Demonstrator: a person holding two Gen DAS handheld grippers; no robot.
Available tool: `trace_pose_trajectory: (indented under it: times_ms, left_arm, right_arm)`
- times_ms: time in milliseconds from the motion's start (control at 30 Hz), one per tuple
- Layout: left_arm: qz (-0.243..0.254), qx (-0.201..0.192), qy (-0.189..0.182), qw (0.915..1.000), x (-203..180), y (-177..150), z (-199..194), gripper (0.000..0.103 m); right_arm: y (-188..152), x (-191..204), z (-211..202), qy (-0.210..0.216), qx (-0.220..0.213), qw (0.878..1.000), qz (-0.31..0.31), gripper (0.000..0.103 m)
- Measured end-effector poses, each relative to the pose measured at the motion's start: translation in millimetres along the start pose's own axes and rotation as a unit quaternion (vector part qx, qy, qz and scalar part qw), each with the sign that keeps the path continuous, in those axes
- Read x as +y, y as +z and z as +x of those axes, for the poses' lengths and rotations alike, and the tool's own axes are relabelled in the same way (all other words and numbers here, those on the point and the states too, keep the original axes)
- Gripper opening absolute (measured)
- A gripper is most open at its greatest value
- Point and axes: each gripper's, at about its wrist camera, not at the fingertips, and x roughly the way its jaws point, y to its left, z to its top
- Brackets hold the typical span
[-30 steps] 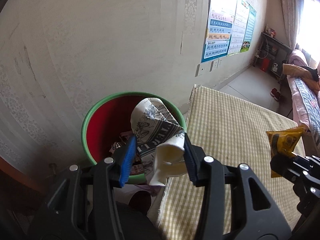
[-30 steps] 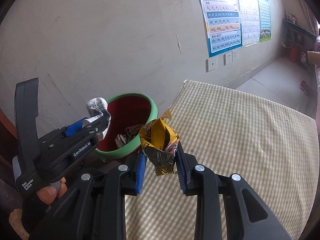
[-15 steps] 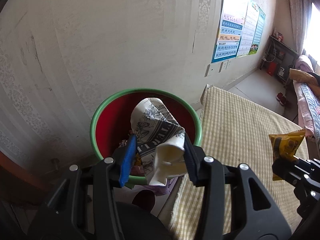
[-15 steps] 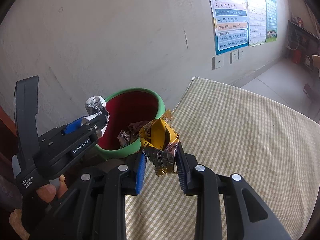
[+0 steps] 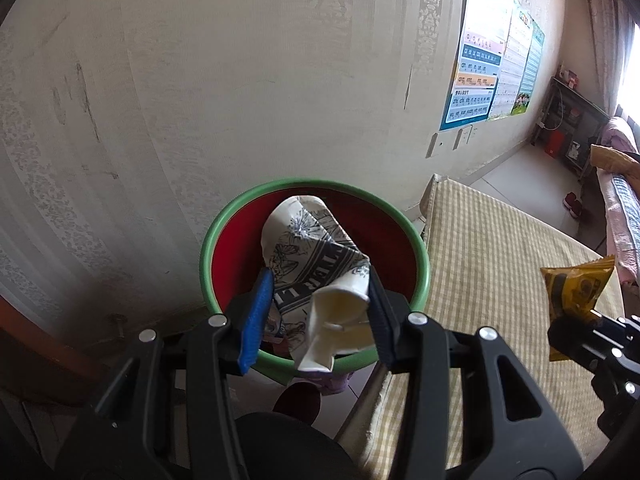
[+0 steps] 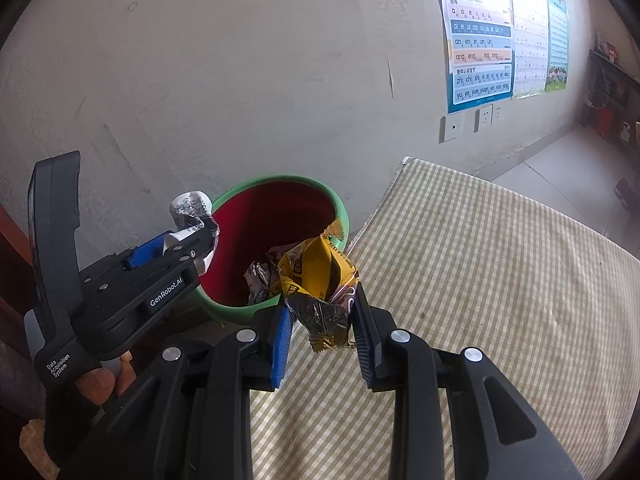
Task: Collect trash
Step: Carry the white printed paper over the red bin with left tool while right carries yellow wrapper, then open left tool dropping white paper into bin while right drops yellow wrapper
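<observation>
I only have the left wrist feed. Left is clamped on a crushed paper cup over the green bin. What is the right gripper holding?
Observer: The right gripper is shut on a yellow snack wrapper, crumpled, with its silvery inner side showing at the bottom.
Operator: Is it over the bin yet?
Observer: In the right wrist view the wrapper overlaps the near rim of the green bin, and the gripper's body sits above the checked cloth. I cannot tell whether it clears the rim.
Operator: Anything in the bin already? The cup blocks my view.
Observer: Yes, crumpled foil wrappers lie at the bottom.
</observation>
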Motion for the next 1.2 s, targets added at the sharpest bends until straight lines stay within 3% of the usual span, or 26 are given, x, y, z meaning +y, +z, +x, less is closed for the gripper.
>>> trace_pose_trajectory:
  times_ms: [1200]
  left_arm:
    - [-0.008,0.004,0.023,0.9997,36.5,21.1,34.5,0.044]
  right_arm:
    - [28.4,30.9,38.1,0.007,0.006,1.000,-0.027,0.029]
